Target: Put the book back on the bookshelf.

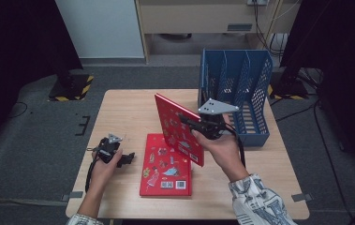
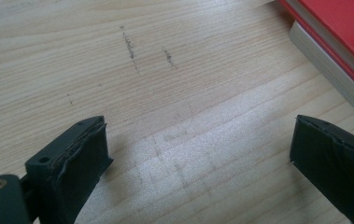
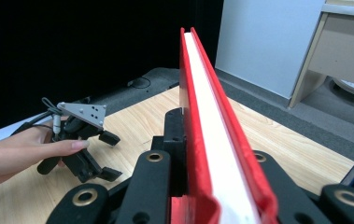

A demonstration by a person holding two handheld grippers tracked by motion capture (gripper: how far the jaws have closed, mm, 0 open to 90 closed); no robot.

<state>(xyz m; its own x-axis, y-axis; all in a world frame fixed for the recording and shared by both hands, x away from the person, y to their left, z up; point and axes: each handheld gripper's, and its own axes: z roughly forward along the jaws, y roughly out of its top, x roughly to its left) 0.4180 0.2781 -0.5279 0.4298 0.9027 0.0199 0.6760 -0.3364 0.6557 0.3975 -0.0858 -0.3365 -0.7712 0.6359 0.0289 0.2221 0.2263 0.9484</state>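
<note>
Two grippers at work. Right gripper [image 1: 198, 127], pinched tight on the edge of a red book [image 1: 177, 129], holding it lifted off the worktop [image 1: 123, 112] and tilted, top corner up, cover turned toward the left side of the high view. Seen edge-on in the right gripper view: red covers [image 3: 189, 93] either side of the white page block, jaws pressed against both faces low on the book. Just behind and to the right, a blue file rack [image 1: 236, 93] at the far right corner of the worktop, open slots facing the person. Left gripper [image 1: 129, 158] resting low on the worktop near the front left, jaws spread with nothing between them, bare wood under them in the left gripper view. Just beside it, a second red book [image 1: 166, 166] lying flat, back cover up, its corner [image 2: 338, 42] close by the left gripper.

Step in hand, by the look of it: carrying the lifted book toward the rack. Next move probably calls for swinging the book upright, lining its thin edge with a slot between the dividers, lowering it in before loosening the grip. Flat book likely next.
</note>
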